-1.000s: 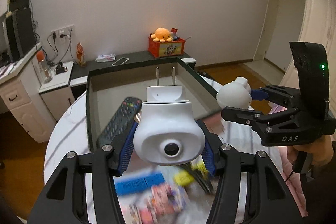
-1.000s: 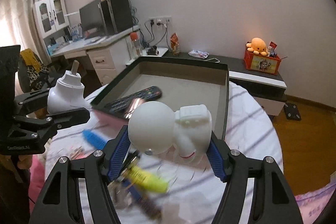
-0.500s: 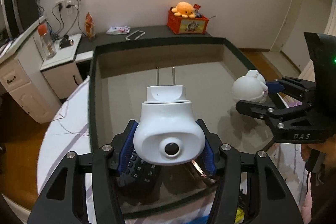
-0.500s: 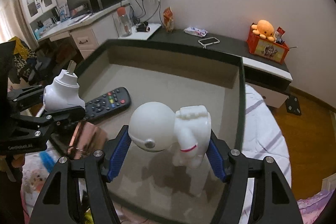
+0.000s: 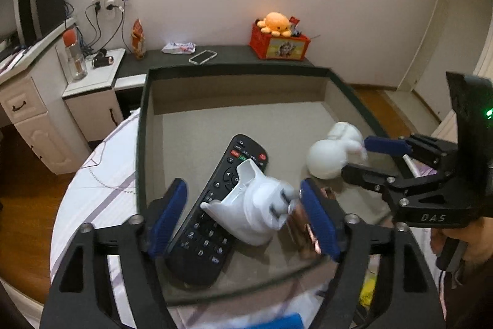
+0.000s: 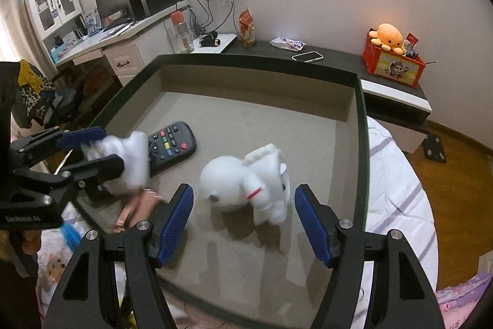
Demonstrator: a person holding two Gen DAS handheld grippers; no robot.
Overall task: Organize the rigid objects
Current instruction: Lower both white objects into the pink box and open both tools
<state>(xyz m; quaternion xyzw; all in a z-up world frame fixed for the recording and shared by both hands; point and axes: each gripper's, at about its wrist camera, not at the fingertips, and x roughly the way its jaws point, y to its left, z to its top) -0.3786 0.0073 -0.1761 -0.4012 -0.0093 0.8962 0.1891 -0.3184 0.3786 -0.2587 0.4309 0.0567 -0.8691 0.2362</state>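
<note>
In the left wrist view my left gripper [image 5: 243,199] hangs over the near part of a wide box tray [image 5: 142,144]. Its jaws are opening. A white plug adapter [image 5: 255,211], blurred and tipped over, lies between them on a black remote [image 5: 212,224]; neither pad presses on it. To the right my right gripper [image 5: 369,156] stands beside a white astronaut figure [image 5: 329,156]. In the right wrist view the right gripper [image 6: 243,205] is open around the astronaut figure [image 6: 243,184], which lies on the tray floor [image 6: 308,137], clear of both pads. The left gripper [image 6: 89,150], plug adapter [image 6: 135,159] and remote [image 6: 172,144] show at left.
A rose-gold flat object [image 6: 138,205] lies in the tray's near corner. The tray sits on a round table with a white striped cloth [image 6: 397,190]. Behind stand a low dark cabinet [image 5: 234,54] with a phone [image 5: 202,56] and a red box [image 5: 279,45]. A hand [image 5: 474,242] holds the right gripper.
Both grippers moved forward and down over the tray, then let go. The plug adapter tipped out of the left jaws onto the remote; the astronaut figure dropped onto the tray floor.
</note>
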